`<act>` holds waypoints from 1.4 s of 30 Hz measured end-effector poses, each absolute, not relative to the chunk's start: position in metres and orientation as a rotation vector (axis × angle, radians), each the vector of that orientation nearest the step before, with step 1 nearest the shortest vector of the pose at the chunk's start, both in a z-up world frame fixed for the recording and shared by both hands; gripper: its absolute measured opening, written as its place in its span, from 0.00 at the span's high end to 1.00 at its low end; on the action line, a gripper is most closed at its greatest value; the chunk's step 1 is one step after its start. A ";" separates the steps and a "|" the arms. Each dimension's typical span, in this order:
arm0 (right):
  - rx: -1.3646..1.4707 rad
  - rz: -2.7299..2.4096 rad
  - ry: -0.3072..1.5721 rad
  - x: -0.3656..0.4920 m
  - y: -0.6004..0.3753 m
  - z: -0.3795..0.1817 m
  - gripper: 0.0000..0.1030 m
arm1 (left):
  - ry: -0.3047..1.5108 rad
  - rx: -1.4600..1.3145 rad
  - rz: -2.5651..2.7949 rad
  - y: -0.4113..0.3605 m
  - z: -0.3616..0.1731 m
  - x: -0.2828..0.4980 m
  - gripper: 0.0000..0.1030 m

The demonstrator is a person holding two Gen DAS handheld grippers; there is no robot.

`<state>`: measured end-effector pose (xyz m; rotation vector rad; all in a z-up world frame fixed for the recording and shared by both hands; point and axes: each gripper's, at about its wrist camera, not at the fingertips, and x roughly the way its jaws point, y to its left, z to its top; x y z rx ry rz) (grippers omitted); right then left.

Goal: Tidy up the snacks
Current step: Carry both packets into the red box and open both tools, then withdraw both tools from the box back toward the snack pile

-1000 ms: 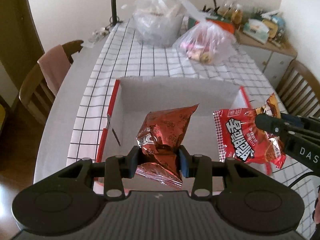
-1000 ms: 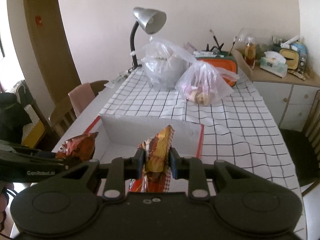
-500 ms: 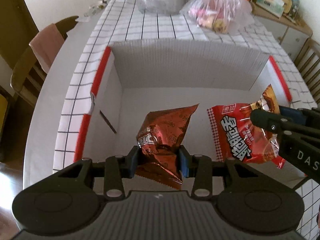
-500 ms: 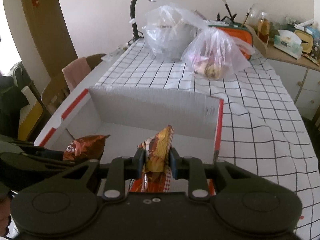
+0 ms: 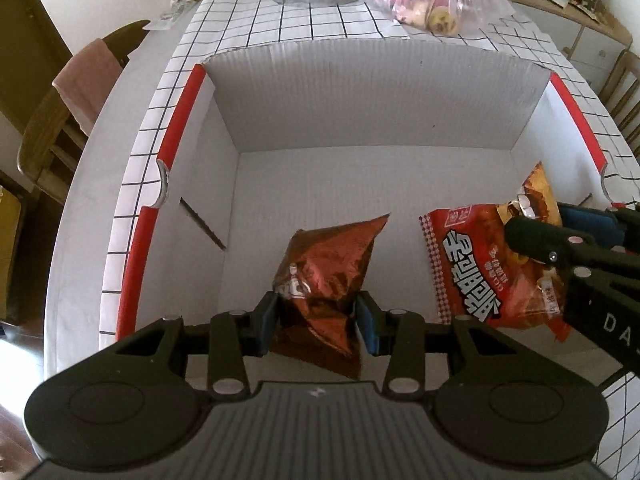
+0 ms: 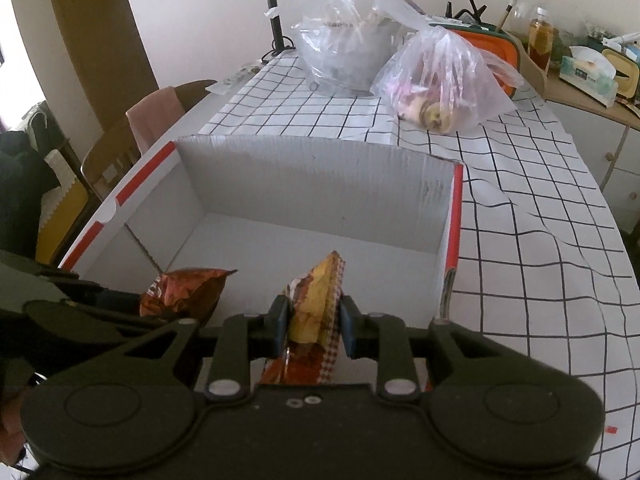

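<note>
Left gripper: I grip brown foil snack bag.
Right gripper: my jaws opening around red snack packet.
Box: beneath both.

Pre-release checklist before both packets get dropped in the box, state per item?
1. Left gripper has the brown foil packet between its jaws: ok.
2. Right gripper has the red snack packet between its jaws, which are starting to open: ok.
3. Both packets sit inside the white box, below its red-edged rim: ok.
4. Box floor under the packets is bare: ok.
5. The two packets are apart, not overlapping: ok.
6. Packets touching the box floor: cannot tell.
</note>
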<state>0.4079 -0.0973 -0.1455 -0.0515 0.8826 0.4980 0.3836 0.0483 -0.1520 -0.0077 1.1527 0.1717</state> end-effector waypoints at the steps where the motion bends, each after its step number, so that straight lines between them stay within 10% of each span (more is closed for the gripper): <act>1: -0.053 0.495 0.884 0.407 -0.098 -0.145 0.72 | 1.148 -0.012 0.171 0.048 -0.151 0.384 0.59; 42: 0.022 0.563 0.701 0.242 -0.158 -0.045 0.13 | 0.814 -0.060 0.077 0.029 -0.030 0.201 0.36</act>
